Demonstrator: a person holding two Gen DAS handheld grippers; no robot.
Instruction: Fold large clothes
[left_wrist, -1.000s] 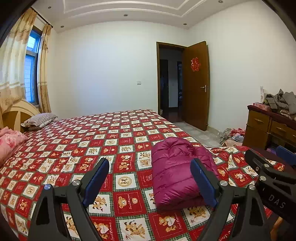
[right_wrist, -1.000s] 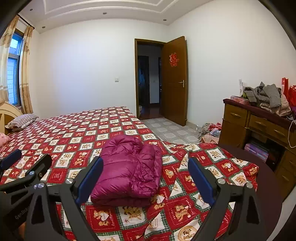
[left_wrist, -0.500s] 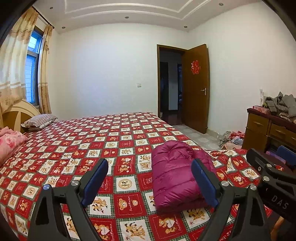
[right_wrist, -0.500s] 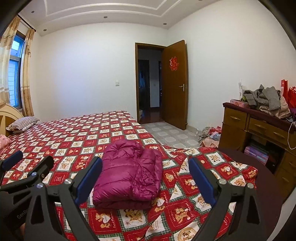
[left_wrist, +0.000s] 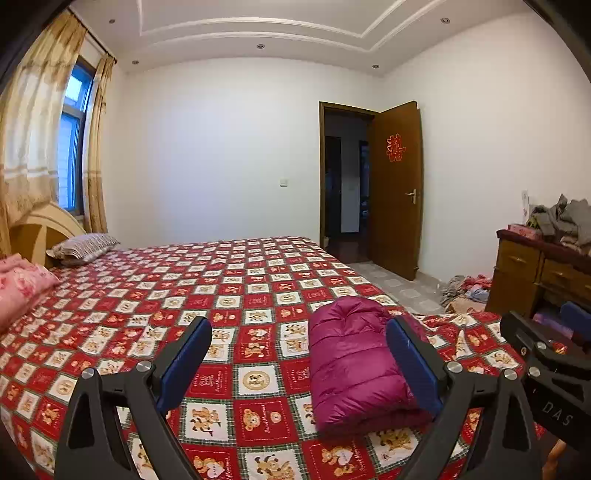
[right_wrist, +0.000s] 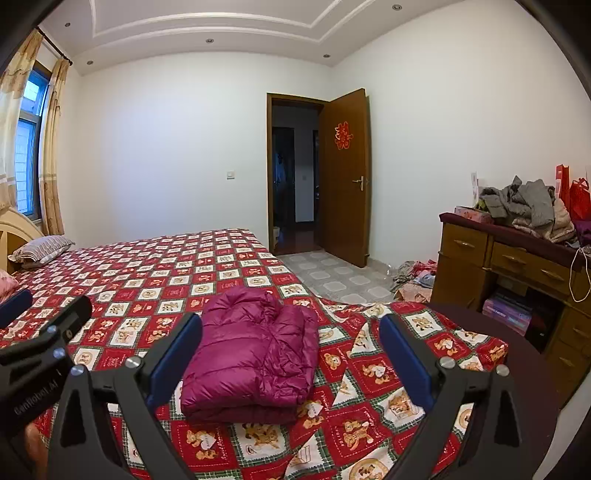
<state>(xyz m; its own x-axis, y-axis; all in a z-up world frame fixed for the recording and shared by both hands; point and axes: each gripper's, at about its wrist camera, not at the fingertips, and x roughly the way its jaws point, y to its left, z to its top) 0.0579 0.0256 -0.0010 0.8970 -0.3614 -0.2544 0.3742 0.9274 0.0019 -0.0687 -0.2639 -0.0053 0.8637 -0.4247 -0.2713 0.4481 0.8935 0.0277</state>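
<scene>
Magenta puffer jacket (right_wrist: 255, 350) folded, lying on near right part of bear-print bedspread (right_wrist: 155, 280). Left gripper (left_wrist: 299, 363) and right gripper (right_wrist: 290, 352) both spread wide, holding nothing, raised above bedspread.

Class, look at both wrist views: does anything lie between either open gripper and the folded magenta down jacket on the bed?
Nothing visible does. Only bare bedspread separates the left gripper and right gripper from the folded magenta down jacket.

Jacket (right_wrist: 251, 350) on bed (right_wrist: 147, 280) (near corner); dresser (right_wrist: 509, 266) right.
</scene>
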